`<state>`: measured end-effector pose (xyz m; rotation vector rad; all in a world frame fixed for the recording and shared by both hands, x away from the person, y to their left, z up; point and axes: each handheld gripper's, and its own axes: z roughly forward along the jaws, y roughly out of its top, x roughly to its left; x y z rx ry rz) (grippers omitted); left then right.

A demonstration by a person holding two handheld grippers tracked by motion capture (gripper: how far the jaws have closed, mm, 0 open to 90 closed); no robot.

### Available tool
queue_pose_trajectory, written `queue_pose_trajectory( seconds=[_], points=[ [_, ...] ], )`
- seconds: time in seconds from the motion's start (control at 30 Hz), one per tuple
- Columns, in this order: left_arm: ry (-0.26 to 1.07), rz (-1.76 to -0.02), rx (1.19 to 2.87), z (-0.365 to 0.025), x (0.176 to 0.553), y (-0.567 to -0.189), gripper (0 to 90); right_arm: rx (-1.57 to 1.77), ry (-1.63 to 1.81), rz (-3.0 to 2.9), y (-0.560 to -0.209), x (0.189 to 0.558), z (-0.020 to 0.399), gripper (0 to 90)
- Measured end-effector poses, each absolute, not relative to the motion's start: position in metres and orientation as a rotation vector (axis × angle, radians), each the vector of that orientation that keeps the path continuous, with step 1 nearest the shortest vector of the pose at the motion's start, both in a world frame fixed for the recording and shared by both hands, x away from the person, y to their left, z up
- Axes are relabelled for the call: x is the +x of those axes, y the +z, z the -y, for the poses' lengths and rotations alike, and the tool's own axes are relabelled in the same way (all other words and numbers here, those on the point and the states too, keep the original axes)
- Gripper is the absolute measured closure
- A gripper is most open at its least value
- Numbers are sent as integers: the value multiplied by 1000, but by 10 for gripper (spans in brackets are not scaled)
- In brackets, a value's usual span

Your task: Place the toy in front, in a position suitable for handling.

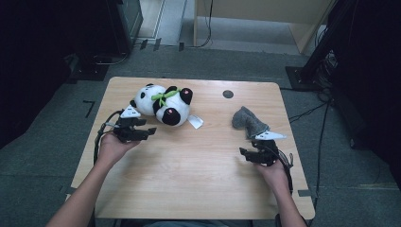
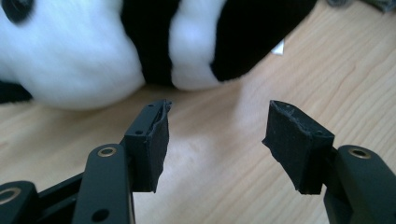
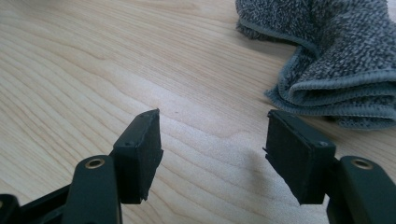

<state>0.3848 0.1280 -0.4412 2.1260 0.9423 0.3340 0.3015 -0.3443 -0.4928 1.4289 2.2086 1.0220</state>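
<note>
My left gripper (image 2: 217,140), jaws spread on nothing, faces the panda (image 1: 163,104) just ahead, while my right gripper (image 3: 212,154) (likewise spread, empty) sits beside the cloth (image 3: 336,56).

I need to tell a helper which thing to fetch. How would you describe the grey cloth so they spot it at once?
Find the wooden table and go to its right half. The grey cloth lies crumpled beyond the right gripper. It is the one plain grey thing; the panda toy is black and white.
</note>
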Motion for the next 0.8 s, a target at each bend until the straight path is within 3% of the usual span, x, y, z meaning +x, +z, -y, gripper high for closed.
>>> queue_pose_trajectory(
  seconds=[0.8],
  points=[
    [286,-993,2079,-112,468,-396,359,1445,1008,-2312,-509,304,341,360]
  ],
)
